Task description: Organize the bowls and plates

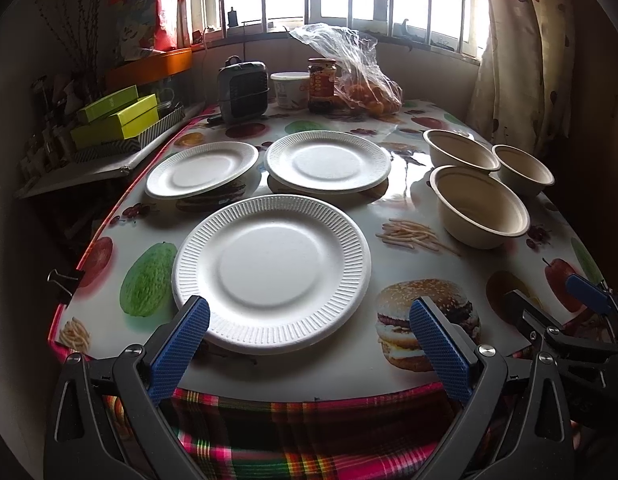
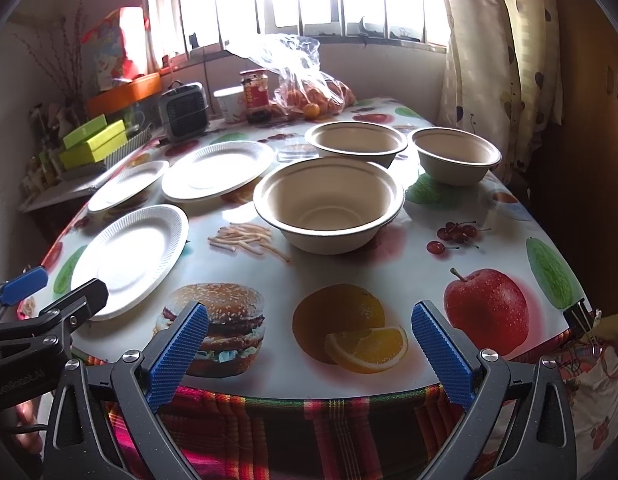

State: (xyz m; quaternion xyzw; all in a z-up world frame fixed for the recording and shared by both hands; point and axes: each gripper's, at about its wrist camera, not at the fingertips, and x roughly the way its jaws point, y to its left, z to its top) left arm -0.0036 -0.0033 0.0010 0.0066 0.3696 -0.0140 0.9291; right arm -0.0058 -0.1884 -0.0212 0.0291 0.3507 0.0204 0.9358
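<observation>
Sunlit table [image 1: 349,368] held loose plates [image 1: 271,272] and bowls [image 2: 329,208] — both grippers [image 1: 309,332] [image 2: 309,332] gaped empty; a clumsy pinch could flip the near-edge plate.

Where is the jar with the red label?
The jar stands at the far end of the table, by the window. In the left wrist view it sits between a white tub and a clear bag of oranges.

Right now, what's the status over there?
Left tongs open, right tongs open, both empty. Three plates and three bowls unstacked on table. Nothing in the way.
</observation>
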